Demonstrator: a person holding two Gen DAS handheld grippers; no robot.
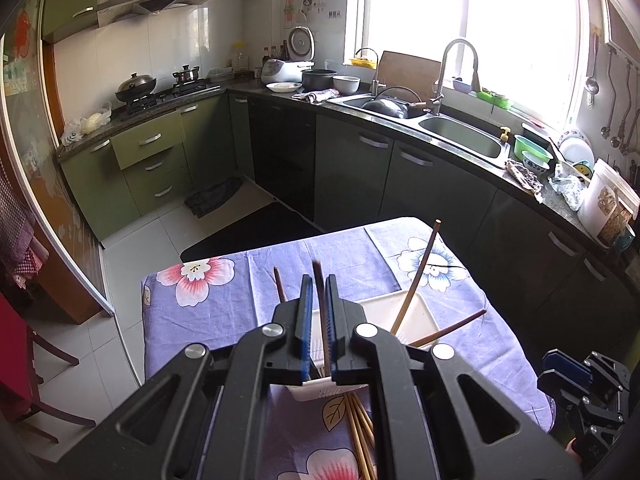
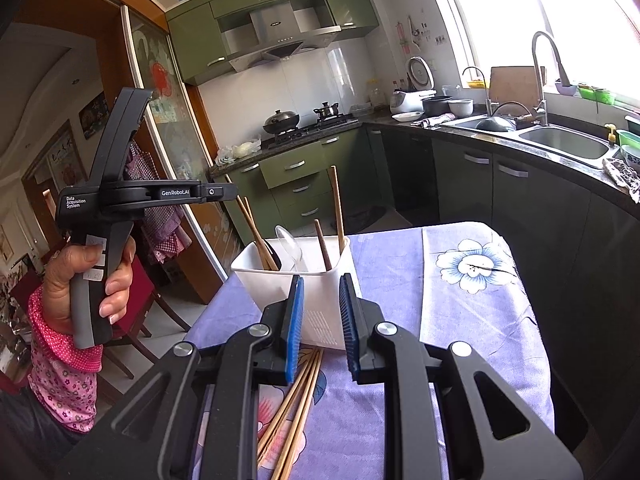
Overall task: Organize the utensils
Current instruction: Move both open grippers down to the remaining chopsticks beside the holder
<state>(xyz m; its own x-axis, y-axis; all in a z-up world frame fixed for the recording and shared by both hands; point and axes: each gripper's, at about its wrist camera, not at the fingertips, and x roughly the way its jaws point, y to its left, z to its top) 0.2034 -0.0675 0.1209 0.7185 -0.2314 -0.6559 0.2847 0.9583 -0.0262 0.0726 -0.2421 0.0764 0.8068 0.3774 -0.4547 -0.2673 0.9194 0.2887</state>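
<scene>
Daylight poured through the window (image 1: 472, 36), blown out to white glare in both views. The lower cabinets (image 1: 352, 176) sat in dim shadow. Fisheye bending curved the edges, with dark vignetted corners; focus stayed sharp.

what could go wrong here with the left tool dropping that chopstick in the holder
1. The left tool grips one dark chopstick above the holder; released tilted, it may miss or slide out.
2. Chopsticks already inside lean outward, so a knock could tip the holder.
3. Loose chopsticks near the table edge could roll off.

white holder (image 2: 320, 300), purple floral tablecloth (image 2: 460, 320), tan chopsticks (image 2: 296, 400), olive-green cabinets (image 1: 152, 140)
</scene>
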